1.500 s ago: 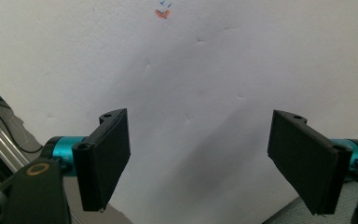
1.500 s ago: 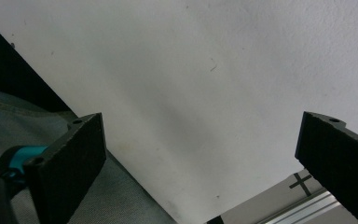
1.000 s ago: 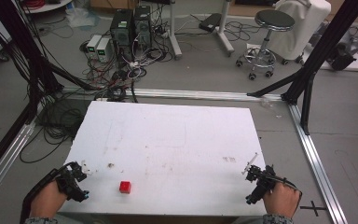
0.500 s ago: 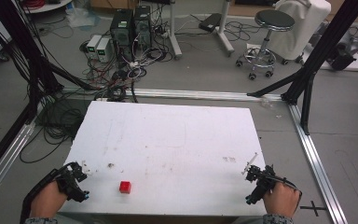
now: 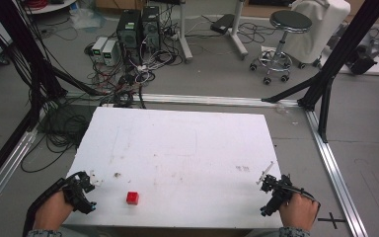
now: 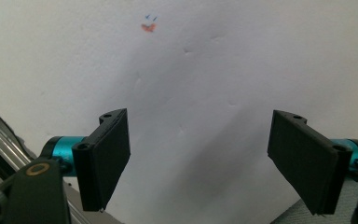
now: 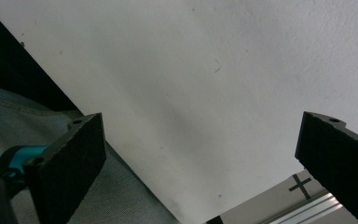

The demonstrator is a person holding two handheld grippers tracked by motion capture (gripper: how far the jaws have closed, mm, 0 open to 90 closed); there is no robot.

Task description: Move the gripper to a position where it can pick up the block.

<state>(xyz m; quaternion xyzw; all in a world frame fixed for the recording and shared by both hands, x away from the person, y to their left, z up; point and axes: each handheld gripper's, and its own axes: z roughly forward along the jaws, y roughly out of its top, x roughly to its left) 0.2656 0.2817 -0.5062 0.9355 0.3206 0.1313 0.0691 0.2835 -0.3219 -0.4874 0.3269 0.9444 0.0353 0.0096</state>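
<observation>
A small red cube [image 5: 132,198] rests on the white table [image 5: 187,148], close to the front edge and left of centre. My left gripper [image 5: 90,192] is held at the front left corner, a short way left of the cube, with its jaws apart. From its own camera the left gripper [image 6: 198,116] is open over bare white tabletop, with nothing between the jaws. My right gripper [image 5: 265,196] sits at the front right corner, far from the cube. The right gripper [image 7: 203,119] is wide open over the table's edge and holds nothing.
A small orange mark [image 6: 148,28] lies on the tabletop ahead of the left gripper. Aluminium rails [image 5: 333,168] and black posts [image 5: 340,54] frame the table. Computer towers [image 5: 138,27], tangled cables [image 5: 64,123] and a stool [image 5: 288,22] stand on the floor beyond.
</observation>
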